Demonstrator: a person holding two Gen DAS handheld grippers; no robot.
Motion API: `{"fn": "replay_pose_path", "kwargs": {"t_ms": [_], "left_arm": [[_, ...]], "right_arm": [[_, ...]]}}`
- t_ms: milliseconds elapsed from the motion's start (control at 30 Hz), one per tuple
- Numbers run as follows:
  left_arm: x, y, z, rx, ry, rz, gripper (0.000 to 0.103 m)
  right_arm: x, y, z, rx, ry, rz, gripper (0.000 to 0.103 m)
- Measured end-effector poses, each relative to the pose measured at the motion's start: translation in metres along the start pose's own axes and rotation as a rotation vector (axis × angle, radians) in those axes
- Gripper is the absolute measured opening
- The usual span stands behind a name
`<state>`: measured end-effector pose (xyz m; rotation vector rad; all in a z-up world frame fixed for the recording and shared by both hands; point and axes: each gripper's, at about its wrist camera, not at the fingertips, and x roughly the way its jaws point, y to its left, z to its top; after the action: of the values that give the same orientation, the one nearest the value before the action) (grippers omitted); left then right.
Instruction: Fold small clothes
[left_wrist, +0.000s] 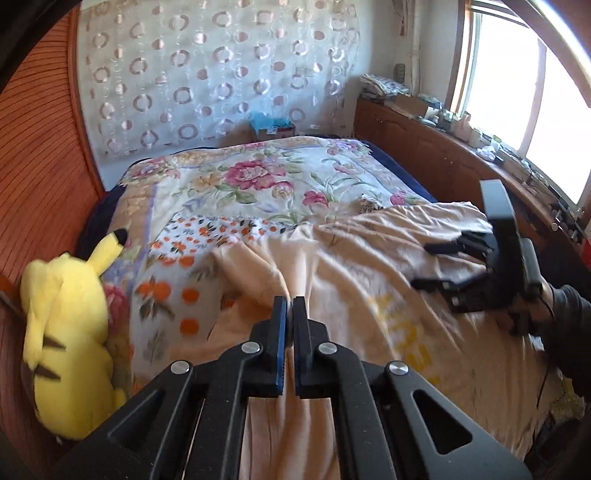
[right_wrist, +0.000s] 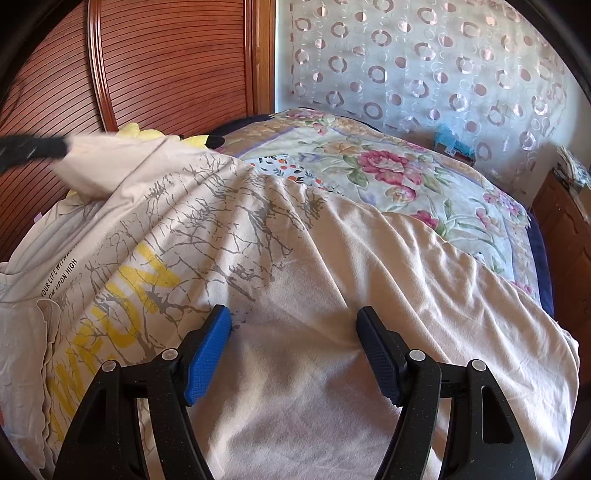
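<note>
**Soft garment on the bed: one edge pinched, the other set of tongs spread above the cloth**

A pale peach printed shirt (right_wrist: 295, 258) lies rumpled across the near part of the bed (left_wrist: 266, 177), over a floral quilt (right_wrist: 388, 166). The left tongs (left_wrist: 291, 306) are pressed together on a raised ridge of the fabric, which draws up in pleats toward the pads. The right tongs (right_wrist: 293, 321) stand spread over the plain lower part of the shirt, gripping nothing; whether the pads touch the cloth cannot be told. A yellow plush toy (left_wrist: 62, 332) sits at the bed's left edge.

Handling, judged from the folds: the cloth appears light, thin and limp, so it should drape and sag between grips and not hold a crease unaided. A hem or corner looks the best hold; a pinch in mid-panel would likely gather several layers. The soft quilt beneath may drag and wrinkle the shirt.
</note>
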<state>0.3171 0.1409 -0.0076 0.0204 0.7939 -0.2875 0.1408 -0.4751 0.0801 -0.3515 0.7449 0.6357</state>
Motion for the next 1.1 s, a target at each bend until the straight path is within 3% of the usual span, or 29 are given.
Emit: {"fn": "replay_pose_path", "kwargs": {"t_ms": [500,633,800,833,867,933,967,1100], "left_arm": [[-0.044,0.025,-0.062,-0.151,0.002,0.029,0.004],[-0.045,0.024,-0.058,-0.12,-0.009,0.06,0.004],[-0.045,0.022,-0.04,-0.109,-0.046,0.045,0.005],[-0.042,0.021,-0.035,-0.104,-0.045,0.053,0.016],[-0.039,0.02,-0.03,-0.102,-0.047,0.058,0.044],[-0.031,0.018,-0.022,-0.104,-0.07,0.06,0.07],[-0.027,0.019,-0.019,-0.107,-0.071,0.06,0.078],[-0.002,0.02,-0.007,-0.107,-0.037,0.074,0.079]], "right_arm": [[0.0,-0.003,0.001,-0.002,0.0,0.003,0.073],[0.001,-0.004,0.002,-0.002,0.0,0.004,0.073],[0.001,-0.004,0.001,-0.003,0.0,0.005,0.073],[0.001,-0.003,0.001,-0.003,0.0,0.005,0.073],[0.001,-0.003,0.001,-0.003,0.0,0.004,0.073],[0.001,-0.004,0.001,-0.003,0.0,0.004,0.073],[0.001,-0.003,0.001,-0.003,0.0,0.004,0.073],[0.001,-0.004,0.001,0.001,0.001,0.005,0.075]]}}
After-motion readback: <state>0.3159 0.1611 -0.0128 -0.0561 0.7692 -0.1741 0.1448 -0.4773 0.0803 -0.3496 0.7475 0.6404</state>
